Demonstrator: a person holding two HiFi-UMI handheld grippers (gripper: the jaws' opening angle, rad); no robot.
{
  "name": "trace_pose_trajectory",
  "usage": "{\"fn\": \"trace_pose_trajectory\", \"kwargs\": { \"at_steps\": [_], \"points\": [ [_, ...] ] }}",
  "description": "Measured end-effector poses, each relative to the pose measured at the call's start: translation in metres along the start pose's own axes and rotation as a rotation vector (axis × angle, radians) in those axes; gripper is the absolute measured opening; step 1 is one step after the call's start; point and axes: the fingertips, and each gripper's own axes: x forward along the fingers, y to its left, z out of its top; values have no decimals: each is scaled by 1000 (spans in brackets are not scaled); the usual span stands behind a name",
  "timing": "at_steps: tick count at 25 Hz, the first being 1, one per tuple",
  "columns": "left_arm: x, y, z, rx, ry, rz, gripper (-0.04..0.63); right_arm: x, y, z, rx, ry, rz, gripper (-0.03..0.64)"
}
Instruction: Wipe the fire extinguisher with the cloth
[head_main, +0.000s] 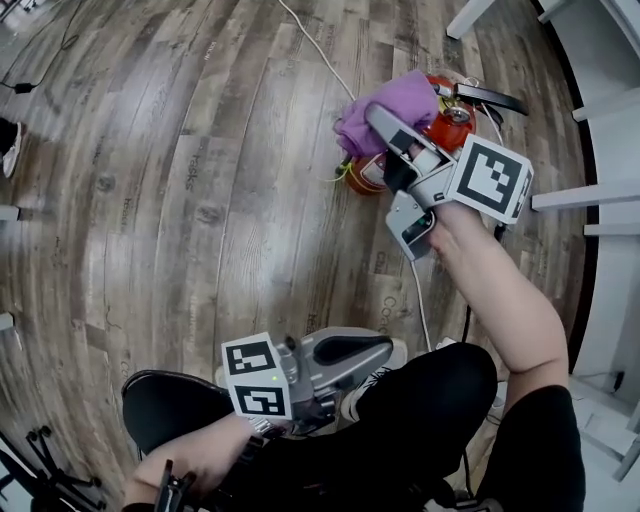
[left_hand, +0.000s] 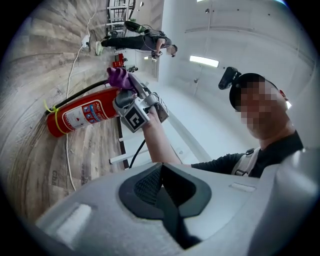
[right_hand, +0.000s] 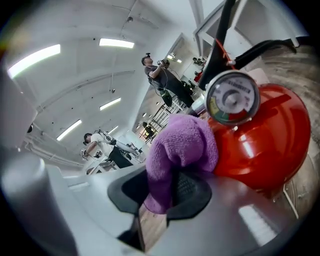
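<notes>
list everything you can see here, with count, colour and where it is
fire extinguisher: one, red, upright on the floor
cloth: one, purple, against the extinguisher's top
pressure gauge: one, white-faced, on the extinguisher's head
hose: one, black, at the extinguisher's head
cable: one, white, trailing over the floor
floor: grey-brown wood look
furniture frames: several, white, right edge of head view
other people: at least two, far background
left gripper: grey, shut, empty, by the person's lap
right gripper: grey, shut on the cloth
right arm: bare, reaching to the extinguisher
</notes>
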Motion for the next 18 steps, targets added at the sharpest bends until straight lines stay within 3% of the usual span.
{"fn": "trace_pose_trajectory", "kwargs": {
  "at_steps": [4,7,18],
  "points": [
    [-4,3,2,-6,-8,9,-2,7,-7,-24,7,29,20,83],
    [-4,6,3,-15,-7,9,-2,6,-41,-66,45,86,-70,83],
    [-1,21,2,-55,-2,28,-2,28,-196,-202,13,314,-325,83]
  ]
}}
